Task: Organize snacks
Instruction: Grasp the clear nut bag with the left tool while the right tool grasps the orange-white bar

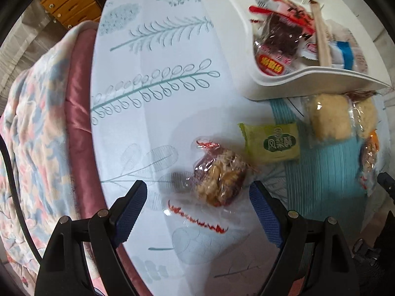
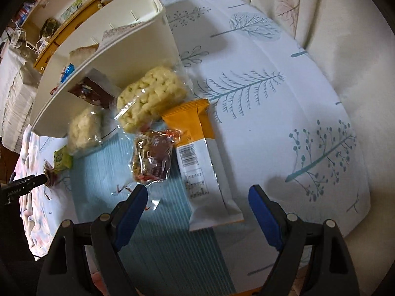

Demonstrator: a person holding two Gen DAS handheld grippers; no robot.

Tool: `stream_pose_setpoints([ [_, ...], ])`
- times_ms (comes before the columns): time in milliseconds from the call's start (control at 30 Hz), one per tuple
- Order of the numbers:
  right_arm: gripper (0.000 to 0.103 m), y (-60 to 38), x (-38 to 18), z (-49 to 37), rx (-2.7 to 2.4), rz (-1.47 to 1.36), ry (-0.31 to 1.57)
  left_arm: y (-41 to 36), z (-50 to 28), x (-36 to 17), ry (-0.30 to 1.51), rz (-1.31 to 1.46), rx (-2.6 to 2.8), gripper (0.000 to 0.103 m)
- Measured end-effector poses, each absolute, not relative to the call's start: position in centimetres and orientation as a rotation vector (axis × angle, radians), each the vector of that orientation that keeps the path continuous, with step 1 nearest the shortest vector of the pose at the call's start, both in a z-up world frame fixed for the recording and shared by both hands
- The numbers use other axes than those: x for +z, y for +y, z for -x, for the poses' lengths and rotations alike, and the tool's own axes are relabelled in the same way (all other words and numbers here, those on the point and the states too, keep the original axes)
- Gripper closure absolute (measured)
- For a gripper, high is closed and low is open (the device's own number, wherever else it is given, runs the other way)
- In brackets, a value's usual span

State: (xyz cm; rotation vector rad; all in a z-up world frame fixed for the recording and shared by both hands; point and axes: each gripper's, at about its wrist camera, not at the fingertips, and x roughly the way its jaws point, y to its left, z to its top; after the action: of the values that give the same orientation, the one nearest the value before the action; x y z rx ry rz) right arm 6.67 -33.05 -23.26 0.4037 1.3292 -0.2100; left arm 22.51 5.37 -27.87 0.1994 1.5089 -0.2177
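Note:
My left gripper (image 1: 198, 192) hangs open just above a clear-wrapped nut snack (image 1: 218, 182), which lies between its blue fingers without being touched. Beside it lie a green pastry packet (image 1: 271, 143) and two puffed rice cakes (image 1: 329, 117). A white bin (image 1: 246, 56) behind them holds several wrapped snacks. My right gripper (image 2: 197, 192) is open over a long orange-and-white packet (image 2: 205, 162) on the table. Left of that packet are a red-brown clear-wrapped snack (image 2: 151, 159), a puffed rice cake (image 2: 150, 98) leaning on the white bin (image 2: 138, 49), and a smaller rice cake (image 2: 85, 128).
The table carries a white cloth with leaf prints (image 1: 158, 74) and a teal striped mat (image 2: 160, 234). A pink-edged floral quilt (image 1: 37, 123) lies past the table's left edge. Wooden drawers (image 1: 71, 0) stand behind. A cream curtain (image 2: 321, 12) hangs beyond the table on the right.

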Motion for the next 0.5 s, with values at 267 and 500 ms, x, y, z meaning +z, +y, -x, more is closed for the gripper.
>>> stream_pose_setpoints([
  [267,0.024,-32.9,-25.0,-8.5,-0.191,-0.395,1.384,4.7,-23.5,-29.5,1.544,-0.210,-0.233,0.019],
  [500,0.030,-32.7,-25.2,-9.7,-0.182,-0.345,1.382,5.3,-24.2,-30.1,1.560,-0.171,-0.265,0.043],
])
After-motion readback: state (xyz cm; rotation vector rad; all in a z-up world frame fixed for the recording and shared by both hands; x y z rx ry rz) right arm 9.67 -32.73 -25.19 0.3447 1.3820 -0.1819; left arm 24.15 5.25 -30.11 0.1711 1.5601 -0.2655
